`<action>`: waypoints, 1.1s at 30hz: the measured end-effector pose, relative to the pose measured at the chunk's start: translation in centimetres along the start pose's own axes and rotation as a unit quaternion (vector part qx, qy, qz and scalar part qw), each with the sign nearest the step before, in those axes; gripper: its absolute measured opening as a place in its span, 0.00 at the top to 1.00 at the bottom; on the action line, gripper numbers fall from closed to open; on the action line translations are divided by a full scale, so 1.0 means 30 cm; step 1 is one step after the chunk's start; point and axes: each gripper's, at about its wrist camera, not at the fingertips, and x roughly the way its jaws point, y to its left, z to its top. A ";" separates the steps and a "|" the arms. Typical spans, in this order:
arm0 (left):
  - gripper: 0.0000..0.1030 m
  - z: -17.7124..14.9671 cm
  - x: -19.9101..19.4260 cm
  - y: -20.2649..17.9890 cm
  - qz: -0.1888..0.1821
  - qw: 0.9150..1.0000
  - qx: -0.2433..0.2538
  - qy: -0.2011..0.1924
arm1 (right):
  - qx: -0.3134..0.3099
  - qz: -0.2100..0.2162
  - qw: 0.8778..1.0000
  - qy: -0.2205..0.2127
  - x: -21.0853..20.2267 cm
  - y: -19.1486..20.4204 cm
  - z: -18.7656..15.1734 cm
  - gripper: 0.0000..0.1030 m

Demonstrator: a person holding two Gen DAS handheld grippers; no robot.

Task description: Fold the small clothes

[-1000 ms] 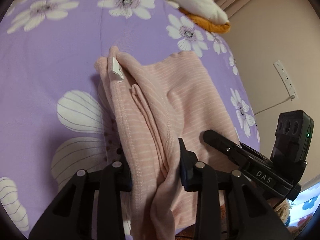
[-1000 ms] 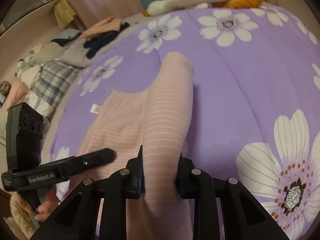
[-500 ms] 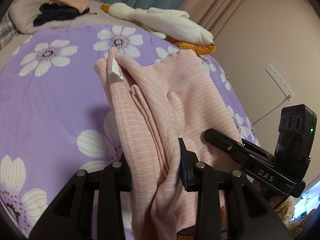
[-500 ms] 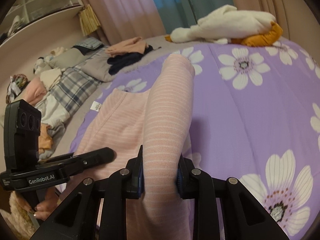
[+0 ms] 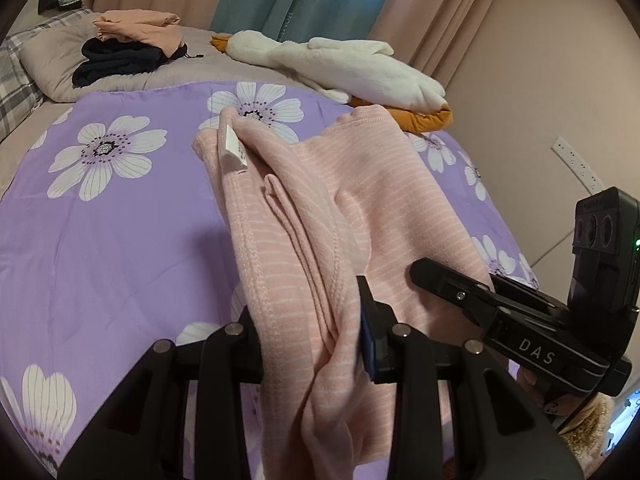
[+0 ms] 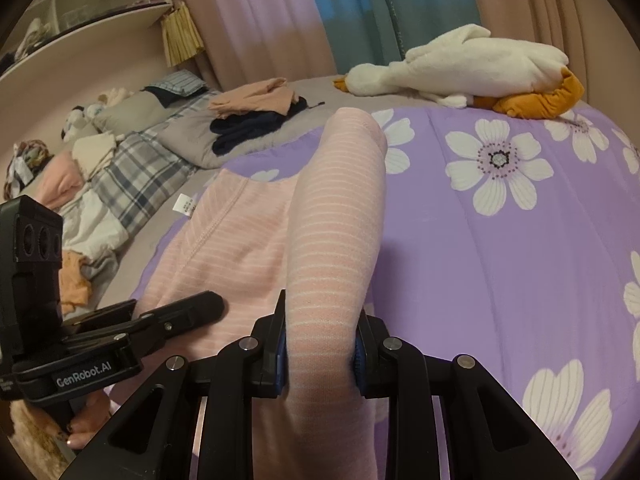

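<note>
A pink garment with thin white stripes [image 5: 360, 208] hangs stretched between both grippers above the purple flowered bedspread [image 5: 104, 224]. A white care label [image 5: 234, 152] shows at its far left edge. My left gripper [image 5: 310, 340] is shut on a bunched edge of the garment. My right gripper [image 6: 320, 344] is shut on a rolled fold of the same garment [image 6: 336, 216]. Each gripper shows in the other's view: the right gripper [image 5: 432, 276] to the right in the left wrist view, the left gripper [image 6: 200, 308] at the lower left in the right wrist view.
A white plush goose with orange feet [image 5: 352, 64] lies at the bed's far edge. Folded peach and navy clothes [image 5: 132, 44] sit on a grey pillow. More clothes and a plaid blanket [image 6: 132, 184] lie to the left. A wall with a power strip [image 5: 576, 164] stands on the right.
Both grippers have lifted and tilted up with the garment, so more of the room, curtains and far bed now show. Both stay shut on the cloth.
</note>
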 end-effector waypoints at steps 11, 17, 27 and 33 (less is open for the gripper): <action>0.67 0.041 0.241 0.113 0.021 0.999 -0.023 0.039 | 0.020 -0.018 0.998 0.059 0.215 -0.065 0.011 0.74; 0.67 0.019 0.341 0.160 0.026 0.997 -0.037 0.068 | 0.044 -0.021 0.995 0.090 0.303 -0.104 -0.010 0.73; 0.48 -0.026 0.387 0.185 0.073 0.993 -0.031 0.089 | 0.060 -0.049 0.989 0.130 0.352 -0.135 -0.049 0.66; 0.17 0.014 0.246 0.148 0.086 0.995 -0.016 0.040 | 0.018 -0.091 0.991 0.091 0.237 -0.084 -0.009 0.46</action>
